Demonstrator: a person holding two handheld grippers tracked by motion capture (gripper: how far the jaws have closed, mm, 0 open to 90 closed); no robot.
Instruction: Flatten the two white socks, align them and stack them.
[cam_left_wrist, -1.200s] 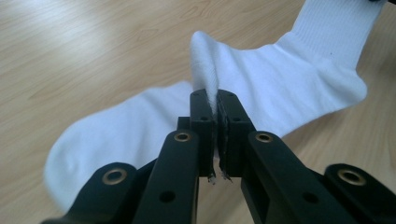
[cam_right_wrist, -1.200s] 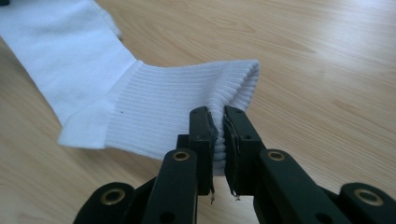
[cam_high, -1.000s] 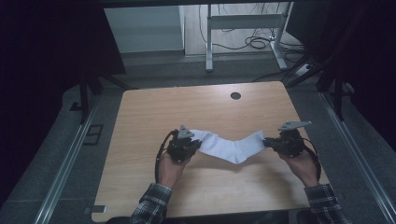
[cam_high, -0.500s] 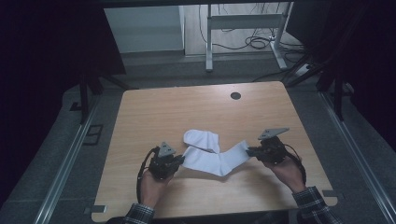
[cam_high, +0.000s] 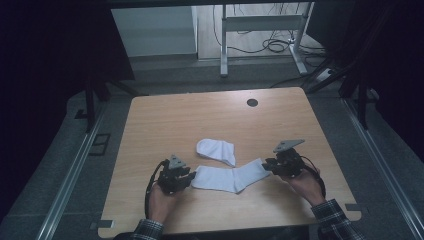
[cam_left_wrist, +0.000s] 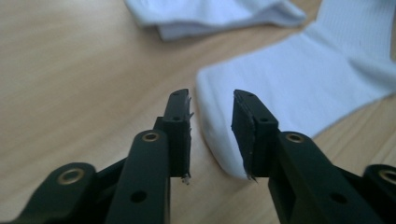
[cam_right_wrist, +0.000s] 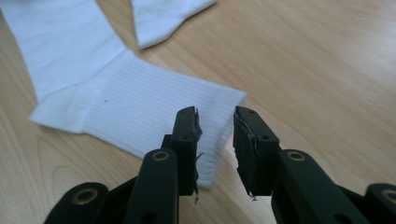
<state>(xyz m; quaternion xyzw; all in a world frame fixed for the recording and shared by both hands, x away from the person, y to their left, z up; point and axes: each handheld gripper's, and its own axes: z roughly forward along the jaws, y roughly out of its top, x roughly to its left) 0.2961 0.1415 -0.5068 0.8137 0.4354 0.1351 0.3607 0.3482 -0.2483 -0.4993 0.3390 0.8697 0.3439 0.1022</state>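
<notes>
Dark floor surrounds the wooden table (cam_high: 165, 120), where my left gripper (cam_left_wrist: 211, 135) and right gripper (cam_right_wrist: 215, 149), jaws just parting, flank the flat white sock (cam_high: 230, 178), a second sock (cam_high: 216, 149) folded beyond.

The wooden table (cam_high: 165, 120) has a round dark hole (cam_high: 252, 102) near its far edge. Beyond it stands a grey metal frame (cam_high: 260, 30), with cables (cam_high: 272, 46) on the floor behind.
</notes>
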